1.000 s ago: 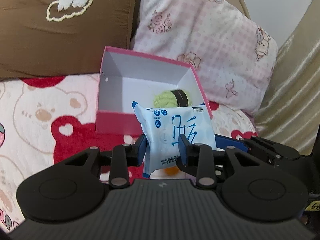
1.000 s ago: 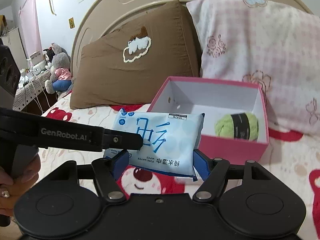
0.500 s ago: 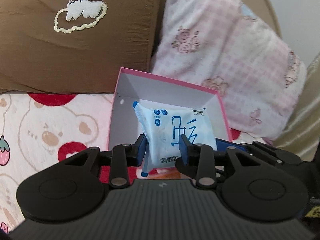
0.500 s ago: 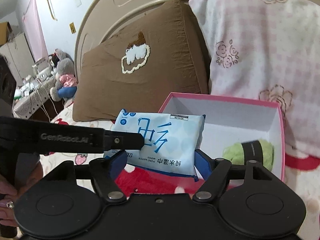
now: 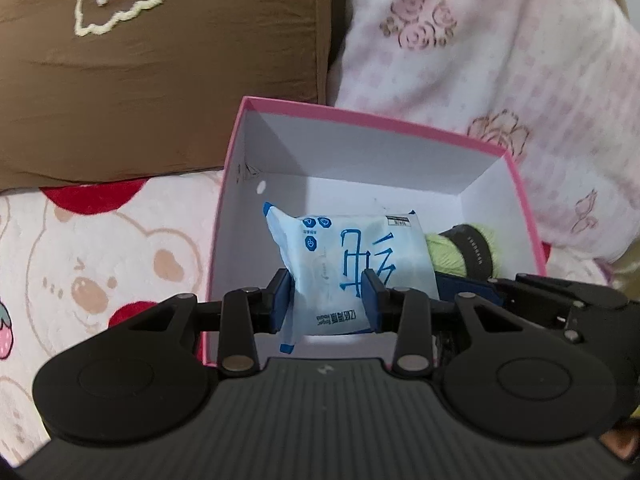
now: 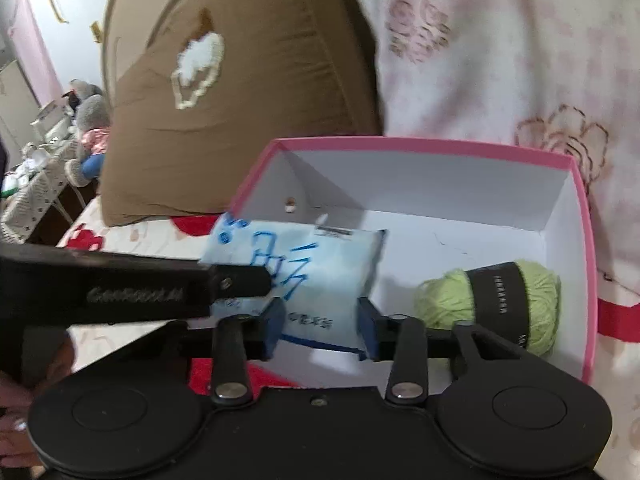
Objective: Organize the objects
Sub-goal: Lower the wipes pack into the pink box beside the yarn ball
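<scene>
While both pillows lean along the top of the frames, the bed (image 5: 100, 248) below them carries a cream blanket printed with bears and red hearts. Upper left is the brown pillow (image 5: 160, 80) with a stitched white cloud, and upper right, touching it, is the pink flowered pillow (image 5: 480, 60). Just in front of the two stands the pink box (image 5: 360, 114), lidless and white inside, on the blanket at the centre of both views. Within its walls are two things. The wipes pack (image 5: 344, 256), pale blue with large blue characters, stands tilted on edge in the left half of the box; whether it touches the box floor cannot be told. The ball of green yarn (image 6: 444, 300), with its black paper band, lies on the box floor in the lower right corner, just beside the pack. The left tool (image 5: 326, 300) is closed on the pack's lower left part, both blue pads pressing its wrapper. The right tool (image 6: 322, 324) has just been closing its jaws, with the pack's lower edge between them; that view is blurred, so whether its pads press the wrapper cannot be told.
</scene>
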Demonstrator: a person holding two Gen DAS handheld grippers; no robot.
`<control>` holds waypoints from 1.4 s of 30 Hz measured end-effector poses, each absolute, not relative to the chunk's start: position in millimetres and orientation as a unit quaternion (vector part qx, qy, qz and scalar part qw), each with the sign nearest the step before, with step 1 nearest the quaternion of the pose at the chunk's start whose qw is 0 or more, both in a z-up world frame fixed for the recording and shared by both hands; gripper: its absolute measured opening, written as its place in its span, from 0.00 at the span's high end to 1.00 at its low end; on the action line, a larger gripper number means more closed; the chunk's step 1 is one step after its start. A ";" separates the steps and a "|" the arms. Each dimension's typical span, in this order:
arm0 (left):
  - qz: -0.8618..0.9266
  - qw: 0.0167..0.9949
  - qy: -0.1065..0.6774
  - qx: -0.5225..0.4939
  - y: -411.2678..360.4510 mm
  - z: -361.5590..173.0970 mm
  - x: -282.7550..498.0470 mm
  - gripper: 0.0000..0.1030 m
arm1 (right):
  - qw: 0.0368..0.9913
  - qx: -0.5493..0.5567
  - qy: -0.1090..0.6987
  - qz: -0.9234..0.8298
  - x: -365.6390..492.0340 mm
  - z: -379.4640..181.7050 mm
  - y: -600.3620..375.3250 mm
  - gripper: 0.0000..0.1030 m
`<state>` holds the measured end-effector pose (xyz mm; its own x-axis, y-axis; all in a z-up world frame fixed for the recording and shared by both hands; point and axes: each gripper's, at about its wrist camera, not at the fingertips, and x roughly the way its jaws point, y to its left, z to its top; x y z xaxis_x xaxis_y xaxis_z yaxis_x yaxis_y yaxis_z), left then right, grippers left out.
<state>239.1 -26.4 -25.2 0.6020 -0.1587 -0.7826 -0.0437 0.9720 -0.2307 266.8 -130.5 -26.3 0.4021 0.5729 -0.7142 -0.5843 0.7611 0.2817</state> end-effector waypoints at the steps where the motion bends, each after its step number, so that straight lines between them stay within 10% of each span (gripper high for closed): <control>1: -0.030 0.888 0.446 -0.107 -28.8 -27.9 242.6 0.65 | 0.836 -0.002 0.427 0.345 270.7 -31.0 -132.2 0.61; 42: -0.033 0.856 0.508 -0.091 -43.3 -90.1 308.9 0.64 | 0.861 -0.014 0.448 0.242 300.5 -96.4 -113.6 0.71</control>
<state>308.9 -43.2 -90.1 0.4813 -0.1497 -0.8637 -0.0360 0.9811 -0.1901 300.5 -113.6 -96.4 0.4814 0.4044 -0.7776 -0.4290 0.8824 0.1932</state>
